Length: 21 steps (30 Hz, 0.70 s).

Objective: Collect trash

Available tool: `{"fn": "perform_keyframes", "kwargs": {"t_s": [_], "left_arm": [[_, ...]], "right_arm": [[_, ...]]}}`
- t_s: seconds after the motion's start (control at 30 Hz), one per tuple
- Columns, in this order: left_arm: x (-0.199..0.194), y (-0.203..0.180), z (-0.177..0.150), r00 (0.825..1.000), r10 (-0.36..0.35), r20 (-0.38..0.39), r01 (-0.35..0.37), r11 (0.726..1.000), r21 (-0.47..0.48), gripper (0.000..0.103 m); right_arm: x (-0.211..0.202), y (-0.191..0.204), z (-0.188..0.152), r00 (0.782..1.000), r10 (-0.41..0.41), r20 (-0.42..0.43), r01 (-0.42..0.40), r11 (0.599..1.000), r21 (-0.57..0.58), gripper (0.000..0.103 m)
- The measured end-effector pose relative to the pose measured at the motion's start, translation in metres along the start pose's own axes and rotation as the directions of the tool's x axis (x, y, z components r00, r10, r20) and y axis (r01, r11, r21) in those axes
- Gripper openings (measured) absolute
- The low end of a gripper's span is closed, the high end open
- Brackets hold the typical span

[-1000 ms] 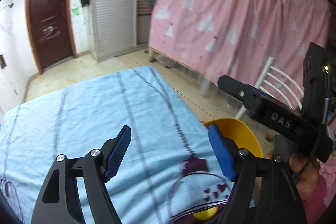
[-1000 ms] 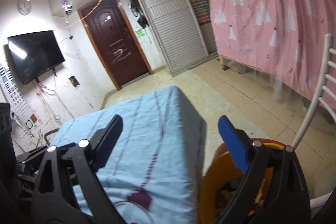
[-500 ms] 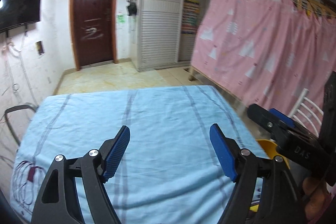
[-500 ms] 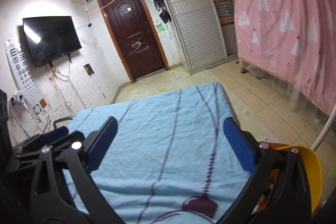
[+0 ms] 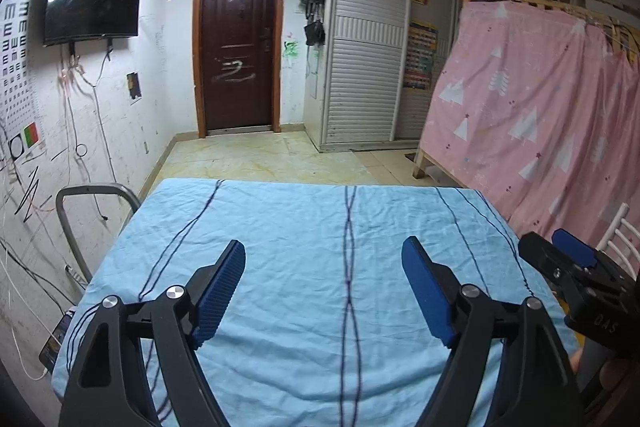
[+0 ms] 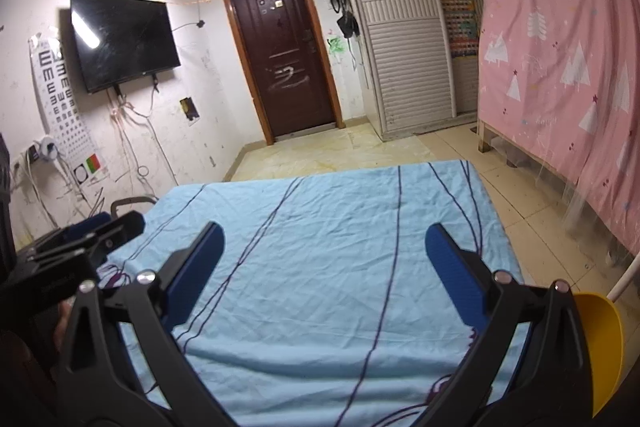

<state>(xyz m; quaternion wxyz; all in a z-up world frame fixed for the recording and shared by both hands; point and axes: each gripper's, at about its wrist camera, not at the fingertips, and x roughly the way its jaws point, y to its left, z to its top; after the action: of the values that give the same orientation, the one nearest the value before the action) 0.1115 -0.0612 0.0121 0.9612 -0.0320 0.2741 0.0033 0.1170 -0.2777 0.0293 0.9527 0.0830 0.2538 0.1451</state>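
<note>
A table under a light blue cloth (image 5: 304, 223) with dark stripes fills both views, and I see no loose trash on it. My left gripper (image 5: 323, 247) hangs over the cloth's near half; its jaws are opening with nothing between them. Over the same cloth (image 6: 340, 211), my right gripper (image 6: 324, 229) stands wide open and empty. A yellow bin (image 6: 600, 339) shows at the lower right beside the table, its inside hidden. Each gripper sees the other: the right gripper (image 5: 572, 259) at the right edge, the left gripper (image 6: 108, 227) at the left edge.
A white chair back (image 5: 624, 235) stands by the table's right side, before a pink curtain (image 5: 540, 131). A grey metal frame (image 5: 80, 195) and cables sit at the table's left. Tiled floor (image 5: 264, 159) runs to a brown door (image 5: 238, 43).
Both views have swung left, from the pink curtain and yellow bin to the table and door. The bin has left the left wrist view. Both grippers' jaws stand slightly wider.
</note>
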Motion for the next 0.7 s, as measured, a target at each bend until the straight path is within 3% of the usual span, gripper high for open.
{"fn": "perform_keyframes", "kwargs": {"t_s": [0.7], "left_arm": [[-0.003, 0.023, -0.006, 1.000, 0.023, -0.004, -0.023, 0.999, -0.032, 0.075]], "right_arm": [[0.006, 0.024, 0.000, 1.000, 0.017, -0.013, -0.017, 0.999, -0.048, 0.097]]}}
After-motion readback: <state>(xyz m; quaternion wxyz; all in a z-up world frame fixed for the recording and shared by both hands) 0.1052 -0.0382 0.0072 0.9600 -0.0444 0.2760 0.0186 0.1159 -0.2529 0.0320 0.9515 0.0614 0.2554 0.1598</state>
